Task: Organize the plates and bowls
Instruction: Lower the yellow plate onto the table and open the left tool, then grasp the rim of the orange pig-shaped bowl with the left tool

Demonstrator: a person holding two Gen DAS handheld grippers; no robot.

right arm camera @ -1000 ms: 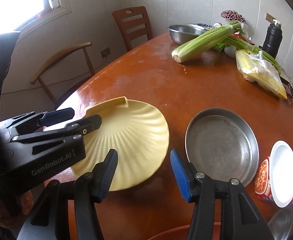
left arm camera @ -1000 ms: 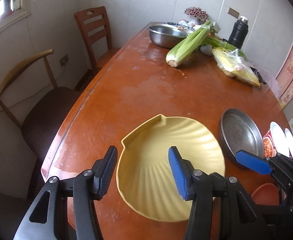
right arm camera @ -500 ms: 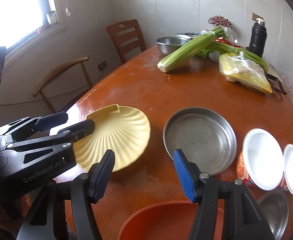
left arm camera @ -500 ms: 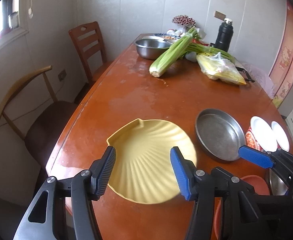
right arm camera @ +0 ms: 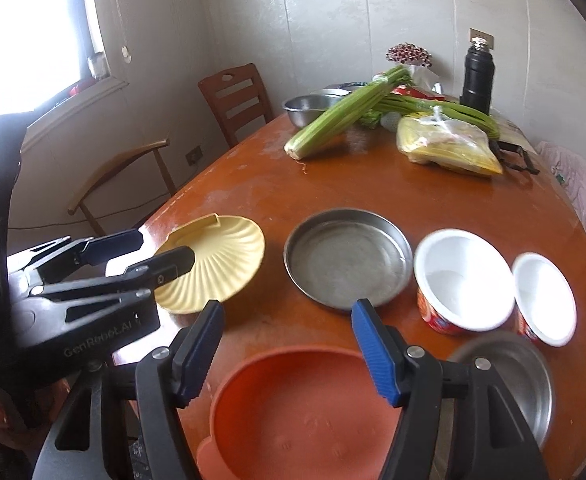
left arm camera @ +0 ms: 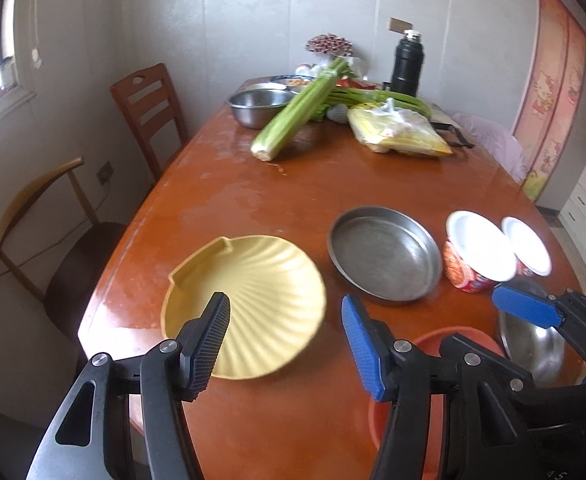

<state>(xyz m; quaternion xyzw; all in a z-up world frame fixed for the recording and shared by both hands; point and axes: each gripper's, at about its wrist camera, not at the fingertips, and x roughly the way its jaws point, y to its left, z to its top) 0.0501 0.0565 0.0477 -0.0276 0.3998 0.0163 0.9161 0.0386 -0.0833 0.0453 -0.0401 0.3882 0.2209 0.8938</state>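
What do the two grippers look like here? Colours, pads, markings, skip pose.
Both are the same build: black plastic linkage frames with silver pivot screws. On each, one finger carries a black ribbed pad, the other a blue ribbed pad. The left gripper, seen side-on from the right wrist view, has "GenRobot.AI" lettering on its body. The right gripper matches. No cables or sleeves visible.

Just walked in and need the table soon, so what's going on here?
A person is sorting dishes with two handheld grippers. Both the left gripper and the right gripper hang open over the near edge, holding nothing. On the table sit a yellow shell-shaped plate, a round metal pan, two white-lined bowls, an orange bowl and a steel bowl. Nothing is stacked yet.
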